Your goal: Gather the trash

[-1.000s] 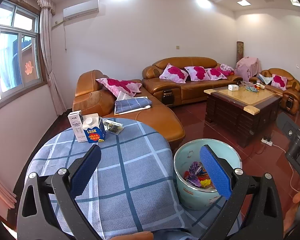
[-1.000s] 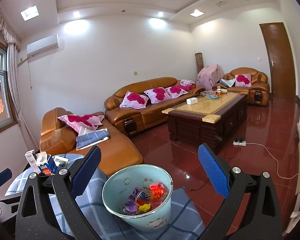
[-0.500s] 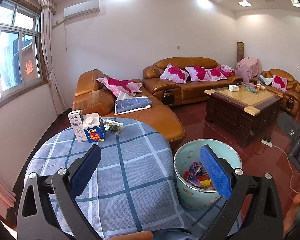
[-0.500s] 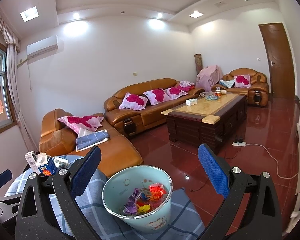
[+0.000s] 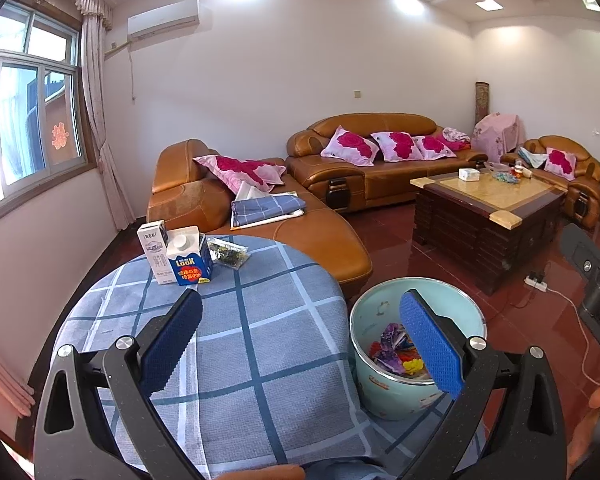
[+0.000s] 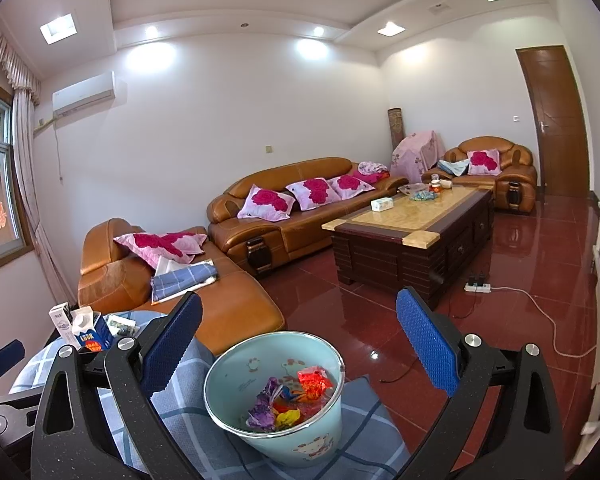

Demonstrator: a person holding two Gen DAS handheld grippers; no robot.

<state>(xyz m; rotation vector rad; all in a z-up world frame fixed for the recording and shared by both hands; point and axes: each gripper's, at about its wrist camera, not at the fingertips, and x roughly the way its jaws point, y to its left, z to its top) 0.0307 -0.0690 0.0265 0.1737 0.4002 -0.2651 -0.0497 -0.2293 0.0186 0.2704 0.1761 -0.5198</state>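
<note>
Trash remains at the far left of the round table with the blue checked cloth (image 5: pixel 260 344): a white upright carton (image 5: pixel 155 252), a blue-and-white gable-top carton (image 5: pixel 189 257) touching it, and a crinkled clear snack wrapper (image 5: pixel 229 253) just right of them. Both the left gripper (image 5: pixel 300 344) and the right gripper (image 6: pixel 298 342) are spread wide, holding nothing. The pale green plastic bin (image 5: pixel 380 384), with wrappers inside, sits at the near right. The cartons probably weigh little and dent easily, so a gentle hold across the flat sides suits; the wrapper is flimsy and likely slippery.
</note>
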